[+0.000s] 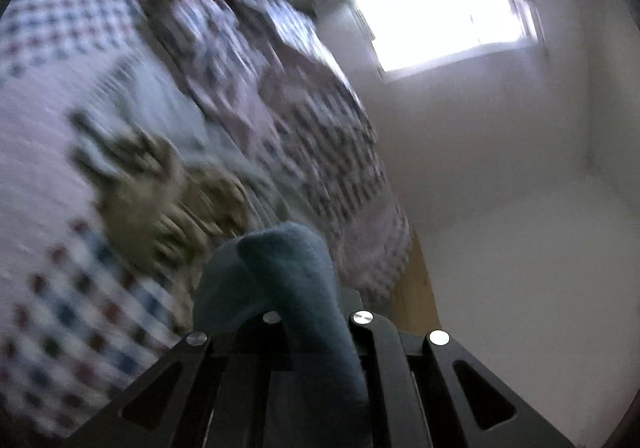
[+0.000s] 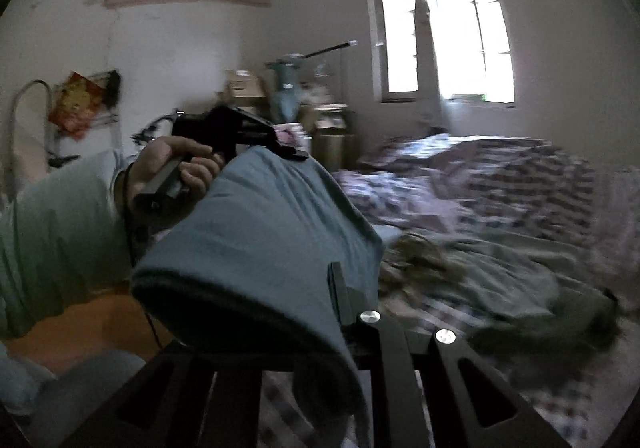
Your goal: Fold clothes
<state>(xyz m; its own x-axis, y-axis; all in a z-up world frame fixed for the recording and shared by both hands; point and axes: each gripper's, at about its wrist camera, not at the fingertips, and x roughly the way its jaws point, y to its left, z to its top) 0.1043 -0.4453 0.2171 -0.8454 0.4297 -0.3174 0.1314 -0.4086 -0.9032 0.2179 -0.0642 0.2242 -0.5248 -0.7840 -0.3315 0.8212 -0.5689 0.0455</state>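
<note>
The blue garment (image 2: 260,232) is soft, matt cloth with a faintly fuzzy nap. Each tool (image 1: 316,312) is matt black plastic studded with shiny metal pins. Beyond the garment, the bed (image 2: 500,184) wears checked woven cloth; beside it lies smooth wooden floor (image 1: 416,288).

Left gripper (image 2: 292,152), right gripper (image 2: 336,288): clamped, raised.

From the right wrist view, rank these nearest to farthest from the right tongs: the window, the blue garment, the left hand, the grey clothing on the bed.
1. Blue garment: clamped in the right tongs, draped to their left.
2. Grey clothing: on the bed, ahead and right.
3. Left hand: upper left, raised, holding the garment's far end. Close to 2; hard to call.
4. Window: far wall.
</note>
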